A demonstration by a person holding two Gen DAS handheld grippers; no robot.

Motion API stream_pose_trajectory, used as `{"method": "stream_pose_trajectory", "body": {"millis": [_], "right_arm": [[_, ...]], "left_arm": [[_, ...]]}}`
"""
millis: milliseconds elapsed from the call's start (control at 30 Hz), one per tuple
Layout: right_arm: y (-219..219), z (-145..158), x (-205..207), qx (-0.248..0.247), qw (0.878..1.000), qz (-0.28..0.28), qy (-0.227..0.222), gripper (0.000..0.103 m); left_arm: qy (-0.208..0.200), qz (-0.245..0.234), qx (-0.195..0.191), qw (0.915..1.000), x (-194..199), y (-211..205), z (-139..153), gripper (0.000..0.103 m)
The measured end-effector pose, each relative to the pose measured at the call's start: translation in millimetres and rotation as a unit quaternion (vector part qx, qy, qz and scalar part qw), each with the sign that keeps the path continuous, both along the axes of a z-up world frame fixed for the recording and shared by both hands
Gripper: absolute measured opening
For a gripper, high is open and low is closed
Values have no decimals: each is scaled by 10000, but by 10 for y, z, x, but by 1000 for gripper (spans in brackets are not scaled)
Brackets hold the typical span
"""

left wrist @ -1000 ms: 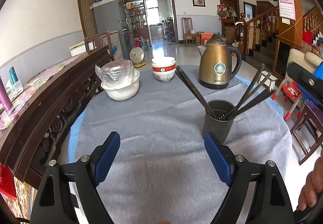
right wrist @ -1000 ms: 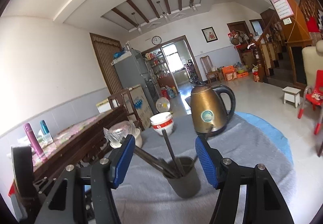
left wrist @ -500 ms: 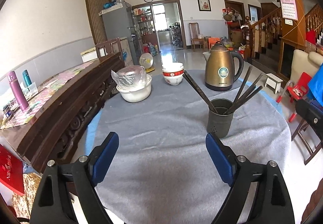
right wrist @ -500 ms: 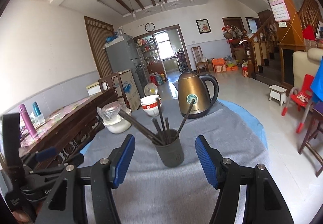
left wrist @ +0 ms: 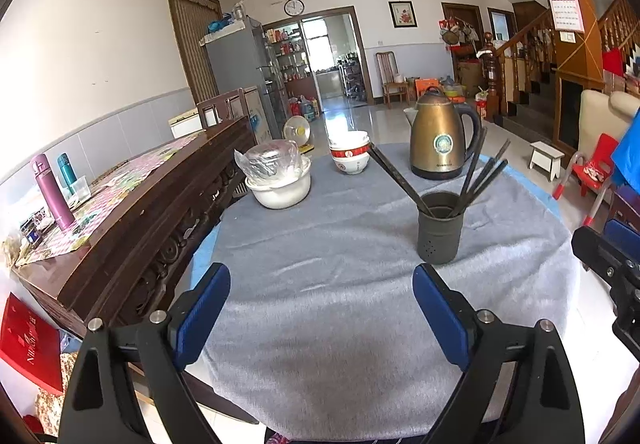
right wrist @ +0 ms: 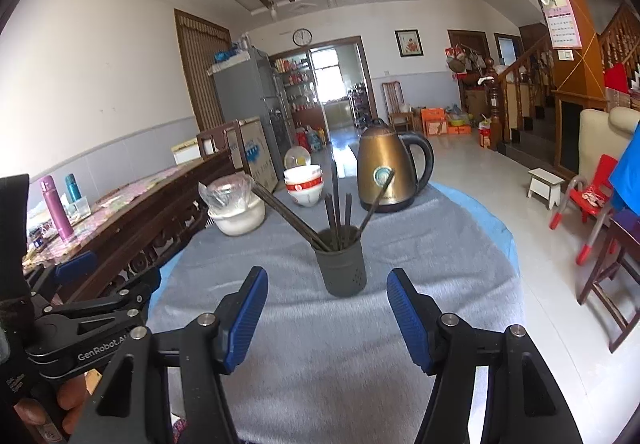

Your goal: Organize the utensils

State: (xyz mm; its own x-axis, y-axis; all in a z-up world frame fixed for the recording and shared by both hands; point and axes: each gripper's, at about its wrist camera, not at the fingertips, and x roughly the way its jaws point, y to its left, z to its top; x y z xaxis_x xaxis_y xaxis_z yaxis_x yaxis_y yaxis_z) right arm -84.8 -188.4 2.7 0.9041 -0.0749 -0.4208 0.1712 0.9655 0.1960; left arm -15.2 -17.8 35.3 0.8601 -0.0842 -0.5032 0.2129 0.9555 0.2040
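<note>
Chopsticks (left wrist: 476, 179) leaning every way in dark cup (left wrist: 439, 228), upright on grey-clothed table (left wrist: 320, 284), well short of kettle (left wrist: 438, 139) and bowls (left wrist: 350, 155); left tool (left wrist: 320, 314) wide and opening further, nothing between pads; right tool (right wrist: 326, 318) partly open, empty, aimed at cup from near table edge.

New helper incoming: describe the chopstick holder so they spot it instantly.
On the round table's grey cloth, look in front of the bronze kettle. The dark perforated holder stands there alone, the only container bristling with dark chopsticks, unlike the white bowls.
</note>
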Motion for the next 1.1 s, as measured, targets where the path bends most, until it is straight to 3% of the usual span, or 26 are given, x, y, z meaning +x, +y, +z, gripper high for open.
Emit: {"method": "stream_pose_trajectory", "body": {"millis": [500,1100], "right_arm": [[-306,-169,-49,168,9984,-411,353,67],[-226,-187,-97,229,9986,-324,348,67]], "left_arm": [[94,-183,281,9994,-80,-196,-92,93],[84,-147,385,9991,-165,-189,-77,93]]}}
